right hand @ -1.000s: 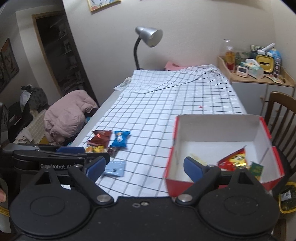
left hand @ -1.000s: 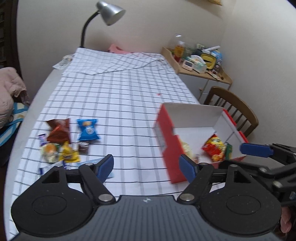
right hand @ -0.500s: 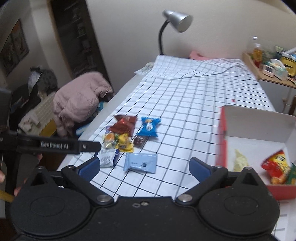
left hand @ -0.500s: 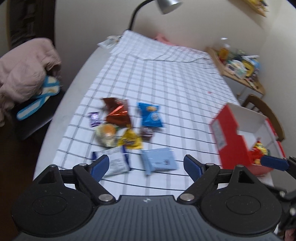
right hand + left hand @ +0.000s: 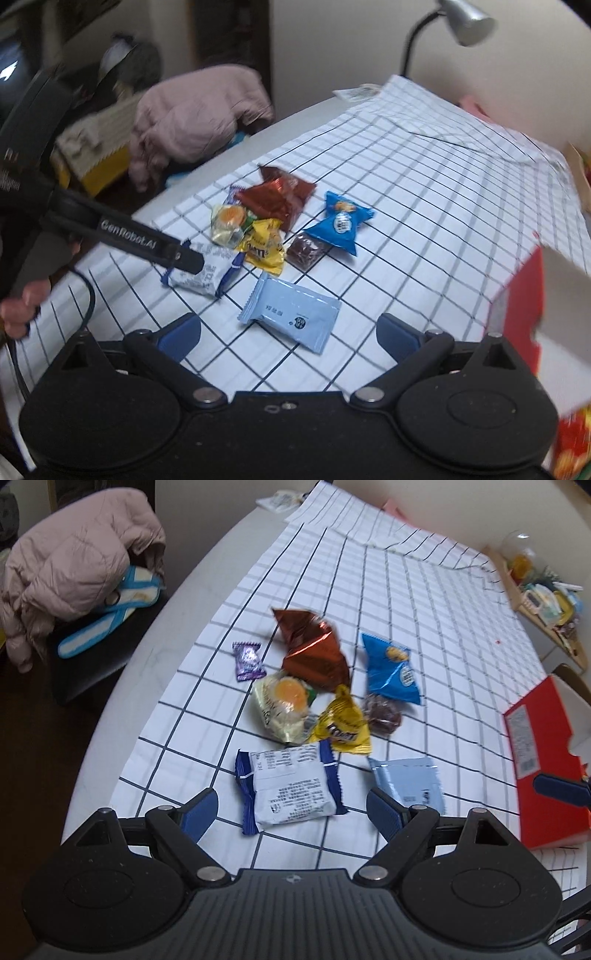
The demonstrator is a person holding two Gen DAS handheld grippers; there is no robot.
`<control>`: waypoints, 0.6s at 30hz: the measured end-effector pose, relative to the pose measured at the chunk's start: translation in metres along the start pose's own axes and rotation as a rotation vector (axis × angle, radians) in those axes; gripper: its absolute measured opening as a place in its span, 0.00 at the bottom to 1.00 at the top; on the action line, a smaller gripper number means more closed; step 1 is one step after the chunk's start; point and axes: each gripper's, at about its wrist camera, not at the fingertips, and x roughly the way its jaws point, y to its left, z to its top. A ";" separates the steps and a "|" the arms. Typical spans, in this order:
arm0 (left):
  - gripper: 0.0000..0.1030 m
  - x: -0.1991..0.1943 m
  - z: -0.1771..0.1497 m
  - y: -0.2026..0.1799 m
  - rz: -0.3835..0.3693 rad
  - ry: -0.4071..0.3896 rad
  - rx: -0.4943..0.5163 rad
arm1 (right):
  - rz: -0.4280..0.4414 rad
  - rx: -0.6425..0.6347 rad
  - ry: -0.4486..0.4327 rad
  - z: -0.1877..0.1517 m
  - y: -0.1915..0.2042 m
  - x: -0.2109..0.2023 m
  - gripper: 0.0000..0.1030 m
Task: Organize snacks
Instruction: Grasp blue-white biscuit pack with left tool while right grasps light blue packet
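Several wrapped snacks lie in a pile on the checked tablecloth [image 5: 424,602]: a brown foil bag [image 5: 314,646], a blue bag [image 5: 391,668], a yellow pack [image 5: 343,727] and a purple candy [image 5: 248,661]. A white-and-navy packet [image 5: 291,790] lies nearest, just ahead of my open left gripper [image 5: 291,810], untouched. A light blue packet [image 5: 291,314] lies flat before my open right gripper [image 5: 290,332], also untouched. The red box [image 5: 535,746] stands at the right. In the right wrist view a left finger [image 5: 147,240] hangs over the white-and-navy packet [image 5: 201,275].
A pink jacket [image 5: 74,557] is heaped on a chair beyond the table's left edge [image 5: 147,657]. A grey desk lamp [image 5: 461,18] leans over the far end. A cluttered wooden shelf [image 5: 543,598] stands at the far right. A hand [image 5: 22,306] holds the left gripper.
Both views have swung left and down, from the red box to the snack pile, which now looks larger and closer. The left jaws stand slightly wider.
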 end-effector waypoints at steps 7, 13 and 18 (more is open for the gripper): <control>0.85 0.027 0.009 0.000 0.018 0.051 -0.028 | 0.023 -0.237 0.106 0.005 0.004 0.047 0.93; 0.85 0.042 0.011 -0.004 0.001 0.092 -0.058 | 0.071 -0.429 0.139 0.012 0.007 0.076 0.83; 0.85 0.047 0.014 -0.005 0.002 0.099 -0.084 | 0.142 -0.523 0.181 0.015 0.006 0.092 0.79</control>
